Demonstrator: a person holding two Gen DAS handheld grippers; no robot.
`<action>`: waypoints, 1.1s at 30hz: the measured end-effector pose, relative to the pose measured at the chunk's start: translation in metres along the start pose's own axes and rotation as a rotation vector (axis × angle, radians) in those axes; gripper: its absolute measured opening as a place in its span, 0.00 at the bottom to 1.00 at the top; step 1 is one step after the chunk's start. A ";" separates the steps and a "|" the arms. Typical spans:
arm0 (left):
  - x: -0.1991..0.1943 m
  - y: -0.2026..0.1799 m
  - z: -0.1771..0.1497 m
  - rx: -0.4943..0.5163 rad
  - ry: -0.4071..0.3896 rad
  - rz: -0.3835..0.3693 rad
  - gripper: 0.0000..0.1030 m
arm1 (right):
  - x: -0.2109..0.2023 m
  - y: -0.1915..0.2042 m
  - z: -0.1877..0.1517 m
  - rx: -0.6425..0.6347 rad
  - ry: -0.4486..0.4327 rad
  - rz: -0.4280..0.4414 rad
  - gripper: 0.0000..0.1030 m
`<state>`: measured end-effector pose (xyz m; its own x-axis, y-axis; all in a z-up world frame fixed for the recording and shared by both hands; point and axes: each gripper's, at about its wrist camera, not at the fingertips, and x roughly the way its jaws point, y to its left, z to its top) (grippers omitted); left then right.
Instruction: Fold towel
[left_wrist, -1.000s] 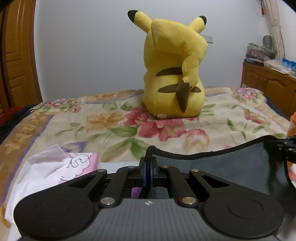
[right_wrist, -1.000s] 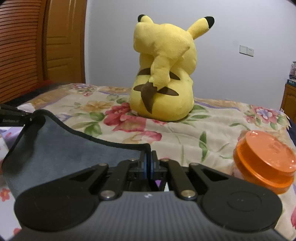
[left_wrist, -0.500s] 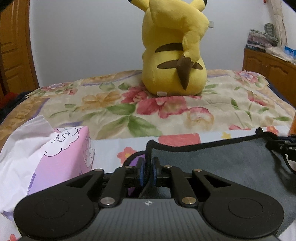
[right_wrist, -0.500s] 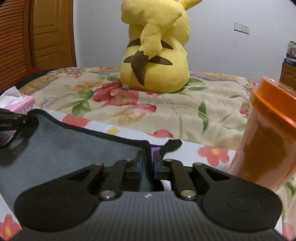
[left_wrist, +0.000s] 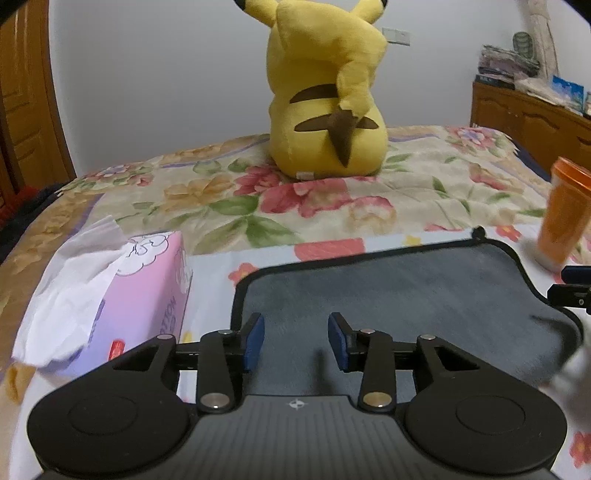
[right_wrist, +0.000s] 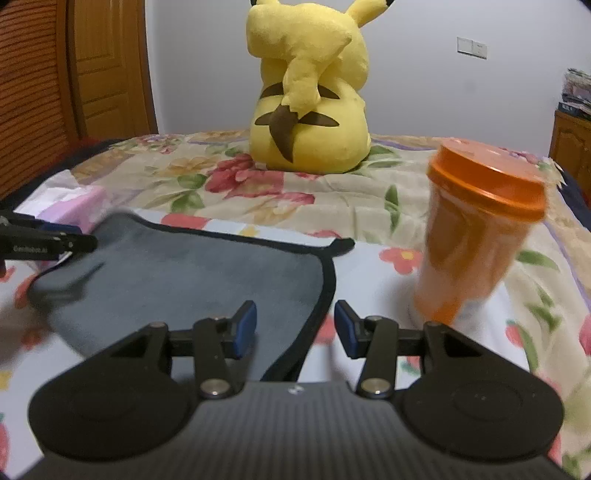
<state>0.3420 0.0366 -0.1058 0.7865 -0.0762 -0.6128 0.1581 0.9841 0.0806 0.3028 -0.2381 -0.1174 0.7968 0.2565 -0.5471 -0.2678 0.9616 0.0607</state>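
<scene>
Item: grey towel (left_wrist: 399, 295), black-edged, lying flat on the floral bedsheet (left_wrist: 229, 206) between a pink tissue box (left_wrist: 147, 280) and an orange lidded cup (right_wrist: 476, 236).
Left gripper (left_wrist: 296, 341): fingers spread, holding nothing, low over the towel's near left part.
Right gripper (right_wrist: 295, 328): fingers spread, empty, straddling the right hem.
Handling note: likely between 2 folds; before regripping, pinch both layers at matching corners and keep clear of the cup.
</scene>
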 end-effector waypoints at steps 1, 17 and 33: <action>-0.004 -0.001 -0.002 0.000 0.002 -0.001 0.43 | -0.004 0.000 -0.001 0.004 0.001 0.000 0.46; -0.091 -0.022 -0.007 0.017 -0.017 -0.022 0.52 | -0.087 0.016 -0.007 0.042 -0.033 -0.013 0.46; -0.174 -0.039 -0.010 0.006 -0.053 -0.042 0.63 | -0.168 0.032 -0.002 0.047 -0.092 -0.004 0.46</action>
<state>0.1929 0.0127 -0.0102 0.8096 -0.1263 -0.5732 0.1952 0.9789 0.0599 0.1595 -0.2502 -0.0250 0.8451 0.2581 -0.4682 -0.2404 0.9657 0.0984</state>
